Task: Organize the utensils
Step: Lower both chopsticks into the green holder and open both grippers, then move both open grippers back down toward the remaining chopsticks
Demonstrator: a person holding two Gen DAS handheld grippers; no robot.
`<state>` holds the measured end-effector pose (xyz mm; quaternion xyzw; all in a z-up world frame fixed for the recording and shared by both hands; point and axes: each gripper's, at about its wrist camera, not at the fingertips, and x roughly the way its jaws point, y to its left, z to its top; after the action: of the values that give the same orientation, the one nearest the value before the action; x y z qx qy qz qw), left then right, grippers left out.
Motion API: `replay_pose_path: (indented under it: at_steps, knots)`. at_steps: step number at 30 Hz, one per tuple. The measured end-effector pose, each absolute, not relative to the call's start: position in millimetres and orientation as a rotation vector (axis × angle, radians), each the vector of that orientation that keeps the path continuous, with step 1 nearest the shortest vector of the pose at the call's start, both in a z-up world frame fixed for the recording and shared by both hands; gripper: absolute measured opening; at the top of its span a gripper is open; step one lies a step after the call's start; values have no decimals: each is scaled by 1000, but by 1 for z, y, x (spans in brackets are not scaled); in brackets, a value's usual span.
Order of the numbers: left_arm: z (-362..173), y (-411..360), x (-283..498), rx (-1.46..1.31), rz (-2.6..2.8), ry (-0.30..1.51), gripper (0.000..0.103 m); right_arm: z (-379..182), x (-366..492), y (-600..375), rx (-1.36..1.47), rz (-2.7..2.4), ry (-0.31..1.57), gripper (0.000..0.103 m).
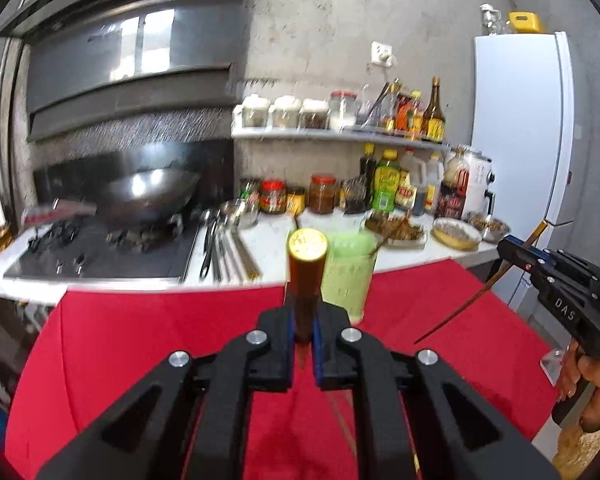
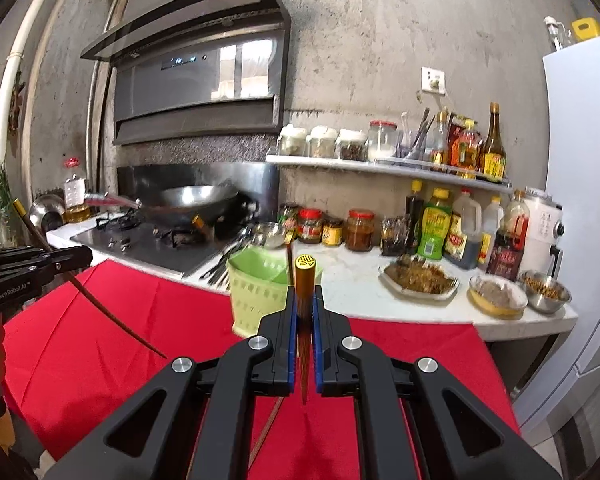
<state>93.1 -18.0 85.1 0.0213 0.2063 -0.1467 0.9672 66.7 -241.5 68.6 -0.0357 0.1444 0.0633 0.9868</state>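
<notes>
My left gripper point(image 1: 304, 328) is shut on a brown chopstick point(image 1: 306, 276) with a gold end cap, held above the red cloth point(image 1: 140, 344). It also shows at the left of the right wrist view point(image 2: 80, 258), its chopstick point(image 2: 100, 304) slanting down. My right gripper point(image 2: 305, 320) is shut on another gold-capped brown chopstick point(image 2: 306, 284); it also shows in the left wrist view point(image 1: 508, 246) at the right. A light green slotted utensil holder point(image 1: 346, 276) stands on the cloth just beyond my left gripper, and in the right wrist view point(image 2: 256, 284) it holds one chopstick.
A white counter point(image 2: 360, 280) behind the cloth carries sauce bottles, jars, food dishes point(image 2: 418, 276) and loose metal utensils point(image 1: 216, 244). A wok point(image 1: 144, 196) sits on the stove at left. A white fridge point(image 1: 520, 128) stands at right. Another chopstick point(image 2: 266, 432) lies on the cloth.
</notes>
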Motion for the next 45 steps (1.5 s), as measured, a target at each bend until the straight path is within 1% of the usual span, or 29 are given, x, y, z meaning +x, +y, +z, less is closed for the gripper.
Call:
replay_pose_path:
  at_steps: [6, 9, 13, 15, 18, 25, 27, 28, 29, 30, 31, 32, 33, 34, 37, 39, 42, 45]
  knots:
    - [129, -43, 133, 40, -319, 316, 6, 114, 101, -247, -85, 93, 202, 7]
    - [147, -50, 157, 23, -324, 294, 6, 132, 118, -249, -73, 98, 165, 7]
    - [158, -57, 188, 10, -321, 298, 6, 149, 141, -246, -48, 132, 129, 7]
    - [156, -62, 207, 9, -326, 320, 6, 150, 154, -244, -31, 159, 132, 7]
    - [140, -68, 234, 6, -343, 384, 6, 139, 177, -237, -24, 187, 173, 7]
    - [83, -72, 285, 6, -345, 539, 6, 86, 226, -228, -18, 198, 347, 7]
    - [76, -69, 288, 3, -340, 548, 6, 80, 232, -228, -19, 199, 379, 15]
    - [77, -68, 288, 2, -334, 545, 6, 79, 232, -230, -12, 197, 382, 23]
    - [79, -66, 288, -1, -334, 542, 6, 81, 228, -232, -7, 185, 370, 42]
    - [84, -62, 283, -12, -344, 527, 8, 83, 224, -233, -7, 178, 357, 51]
    - [89, -60, 278, -18, -345, 514, 10, 87, 218, -235, -6, 173, 344, 51]
    - [96, -58, 272, -21, -342, 495, 18, 92, 211, -238, -3, 170, 331, 51]
    - [105, -53, 262, -24, -334, 465, 33, 97, 203, -240, -1, 165, 316, 51]
    - [111, -52, 256, -25, -330, 445, 36, 101, 199, -243, -2, 159, 306, 51]
    - [131, -43, 224, -28, -309, 388, 36, 110, 171, -249, -5, 145, 277, 51]
    - [134, -37, 202, -18, -264, 379, 38, 113, 152, -252, -8, 139, 271, 51]
    - [128, -29, 175, 5, -211, 396, 40, 108, 122, -255, -16, 132, 270, 51]
    - [109, -18, 147, 23, -161, 435, 40, 93, 96, -255, -25, 141, 296, 51]
